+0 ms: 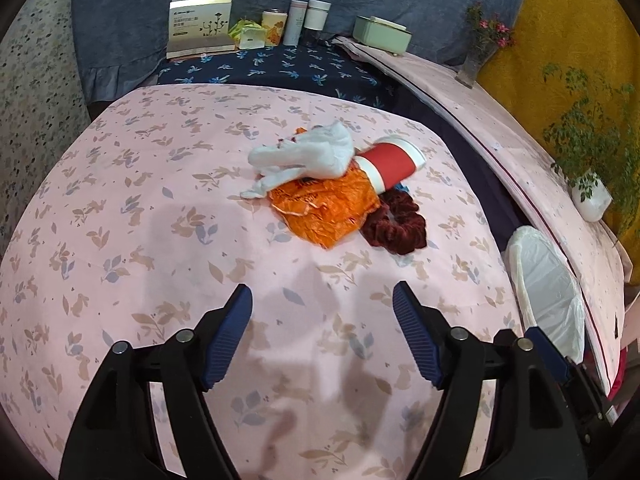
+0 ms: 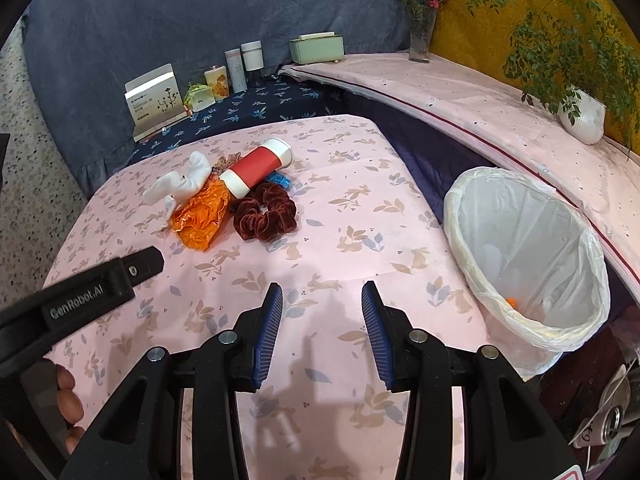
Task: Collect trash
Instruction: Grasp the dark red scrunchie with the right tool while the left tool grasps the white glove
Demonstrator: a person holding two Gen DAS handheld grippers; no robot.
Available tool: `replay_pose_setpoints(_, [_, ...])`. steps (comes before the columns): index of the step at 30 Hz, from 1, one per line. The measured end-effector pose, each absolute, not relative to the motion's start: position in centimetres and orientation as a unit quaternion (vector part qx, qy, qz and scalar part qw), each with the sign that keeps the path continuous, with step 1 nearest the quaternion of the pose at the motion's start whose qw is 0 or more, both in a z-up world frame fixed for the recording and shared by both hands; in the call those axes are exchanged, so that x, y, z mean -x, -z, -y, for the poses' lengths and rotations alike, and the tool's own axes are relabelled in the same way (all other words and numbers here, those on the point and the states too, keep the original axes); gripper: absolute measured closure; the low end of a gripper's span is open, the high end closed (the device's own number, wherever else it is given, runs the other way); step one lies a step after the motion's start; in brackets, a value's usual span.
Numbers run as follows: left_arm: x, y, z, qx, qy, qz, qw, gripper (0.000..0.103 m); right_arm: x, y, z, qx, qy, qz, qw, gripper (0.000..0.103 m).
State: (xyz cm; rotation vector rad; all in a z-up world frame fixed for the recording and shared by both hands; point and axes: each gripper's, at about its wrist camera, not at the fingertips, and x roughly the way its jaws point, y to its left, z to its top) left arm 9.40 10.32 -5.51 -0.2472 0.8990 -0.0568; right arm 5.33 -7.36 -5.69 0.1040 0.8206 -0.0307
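Observation:
A small heap lies on the pink rabbit-print cloth (image 1: 120, 240): a crumpled white tissue (image 1: 308, 156), an orange wrapper (image 1: 324, 208), a red and white cylinder (image 1: 392, 164) on its side and a dark red velvet scrunchie (image 1: 396, 220). In the right wrist view the heap shows as tissue (image 2: 184, 184), wrapper (image 2: 204, 216), cylinder (image 2: 256, 168), scrunchie (image 2: 266, 216) and a blue scrap (image 2: 280, 180). My left gripper (image 1: 322, 300) is open and empty, short of the heap. My right gripper (image 2: 322, 298) is open and empty. A white-lined bin (image 2: 524, 256) stands at its right, with a small orange piece inside.
Boxes, tins and bottles (image 1: 248, 24) line the back on a dark blue floral cloth. A green box (image 1: 382, 34), a flower vase (image 1: 480, 52) and a potted plant (image 2: 580, 112) stand on the pink ledge at right. The bin also shows in the left wrist view (image 1: 548, 292).

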Motion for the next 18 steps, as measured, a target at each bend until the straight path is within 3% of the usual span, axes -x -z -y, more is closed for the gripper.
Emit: replay_pose_setpoints(18, [-17.4, 5.2, -12.5, 0.134, 0.021, -0.428, 0.894, 0.023, -13.0, 7.4, 5.5, -0.081, 0.008, -0.408, 0.91, 0.062])
